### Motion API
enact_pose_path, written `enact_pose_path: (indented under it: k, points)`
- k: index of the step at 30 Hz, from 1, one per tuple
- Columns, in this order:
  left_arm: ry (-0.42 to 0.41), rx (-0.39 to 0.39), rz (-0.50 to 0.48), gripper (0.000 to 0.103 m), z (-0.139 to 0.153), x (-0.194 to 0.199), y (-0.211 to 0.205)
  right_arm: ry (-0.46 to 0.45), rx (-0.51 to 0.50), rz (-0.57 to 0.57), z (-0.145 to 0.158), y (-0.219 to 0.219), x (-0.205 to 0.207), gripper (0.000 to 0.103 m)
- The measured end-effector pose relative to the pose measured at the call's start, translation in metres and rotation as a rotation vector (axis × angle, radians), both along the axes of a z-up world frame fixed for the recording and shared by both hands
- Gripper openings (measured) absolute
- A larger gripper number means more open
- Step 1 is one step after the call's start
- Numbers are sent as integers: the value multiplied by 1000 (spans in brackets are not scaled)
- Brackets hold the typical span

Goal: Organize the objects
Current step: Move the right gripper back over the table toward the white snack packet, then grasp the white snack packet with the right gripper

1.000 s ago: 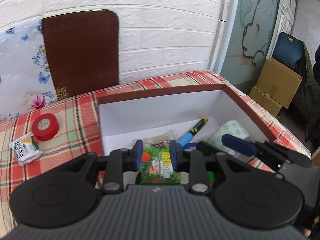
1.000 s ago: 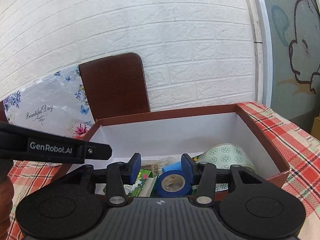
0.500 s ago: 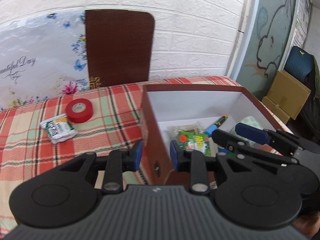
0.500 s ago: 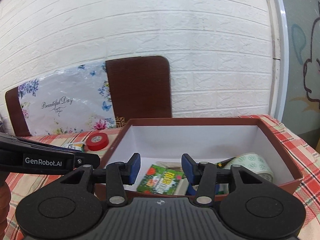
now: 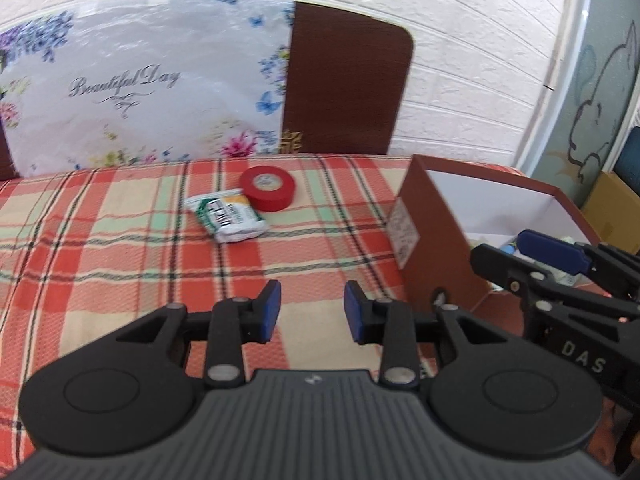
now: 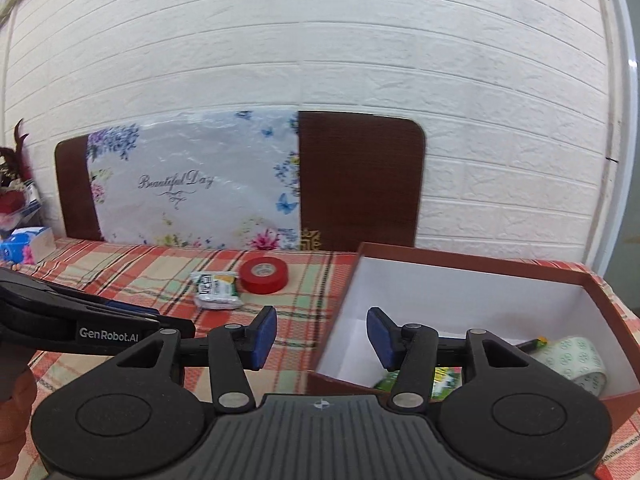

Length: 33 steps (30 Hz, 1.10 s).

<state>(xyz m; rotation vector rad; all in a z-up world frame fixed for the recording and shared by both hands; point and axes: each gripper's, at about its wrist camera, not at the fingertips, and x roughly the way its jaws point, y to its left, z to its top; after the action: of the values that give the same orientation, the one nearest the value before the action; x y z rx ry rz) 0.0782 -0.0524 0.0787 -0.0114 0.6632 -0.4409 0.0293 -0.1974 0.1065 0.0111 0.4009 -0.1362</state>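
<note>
A red tape roll (image 5: 268, 189) and a white-green packet (image 5: 229, 216) lie side by side on the plaid tablecloth (image 5: 120, 240), ahead of my left gripper (image 5: 312, 316), which is open and empty above the cloth. The brown box (image 5: 432, 240) with white inside stands to the right. My right gripper (image 6: 322, 338) is open and empty over the box's left wall (image 6: 340, 312). In the right wrist view the box holds a patterned tape roll (image 6: 576, 364), a green packet (image 6: 444, 376) and a pen (image 6: 532, 344). The red roll (image 6: 264, 276) and the packet (image 6: 216, 289) also show there.
A floral board (image 5: 132, 92) and a brown panel (image 5: 344, 88) lean on the white brick wall behind the table. A blue-white carton (image 6: 28, 244) sits at the far left. Cardboard boxes (image 5: 612, 208) stand on the floor to the right.
Both grippers have pulled back out of the box and swung left. The blue tape roll once between the right fingers is gone from them. The red roll and packet now lie ahead.
</note>
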Motion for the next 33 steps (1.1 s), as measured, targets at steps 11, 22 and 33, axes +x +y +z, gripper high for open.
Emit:
enact_pose_path:
  k: [11, 22, 33]
  points:
    - [13, 11, 147, 47, -25, 15, 72, 69, -34, 104, -9, 57, 25, 51]
    - [-1, 87, 273, 50, -60, 41, 127, 209, 41, 142, -35, 79, 61, 51]
    - [-80, 115, 262, 66, -89, 50, 128, 341, 32, 142, -76, 94, 97, 52]
